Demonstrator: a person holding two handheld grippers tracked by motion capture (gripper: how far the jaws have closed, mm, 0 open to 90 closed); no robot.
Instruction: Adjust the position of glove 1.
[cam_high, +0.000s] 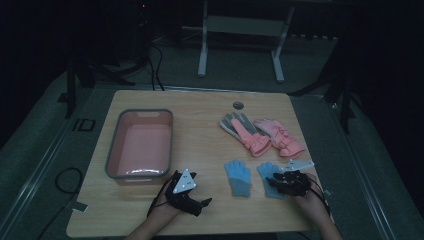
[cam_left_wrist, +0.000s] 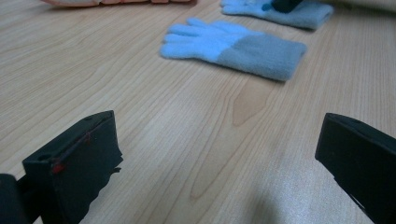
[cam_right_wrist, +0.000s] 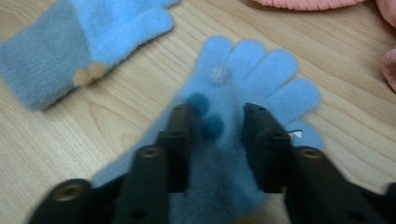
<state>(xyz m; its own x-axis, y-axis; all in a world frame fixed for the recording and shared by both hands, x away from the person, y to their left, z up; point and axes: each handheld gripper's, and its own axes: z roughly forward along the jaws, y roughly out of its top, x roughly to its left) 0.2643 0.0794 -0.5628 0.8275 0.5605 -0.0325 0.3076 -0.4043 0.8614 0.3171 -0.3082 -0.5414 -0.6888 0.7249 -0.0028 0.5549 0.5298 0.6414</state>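
Blue knit glove (cam_high: 270, 179) sits lower right on the table (cam_high: 210, 145) in the high view, right gripper (cam_high: 280, 183) on top of it; second blue glove (cam_high: 238, 177) just beside, pink tub (cam_high: 141, 144) at left. Left gripper view: left gripper (cam_left_wrist: 215, 154) released, nothing between its jaws, bare wood under it. Right gripper view: jaws straddle the glove's palm, knit bunched between; looks clenched on it, though blur hides pad contact. Soft, light, floppy: pinch mid-palm or cuff, expect droop.
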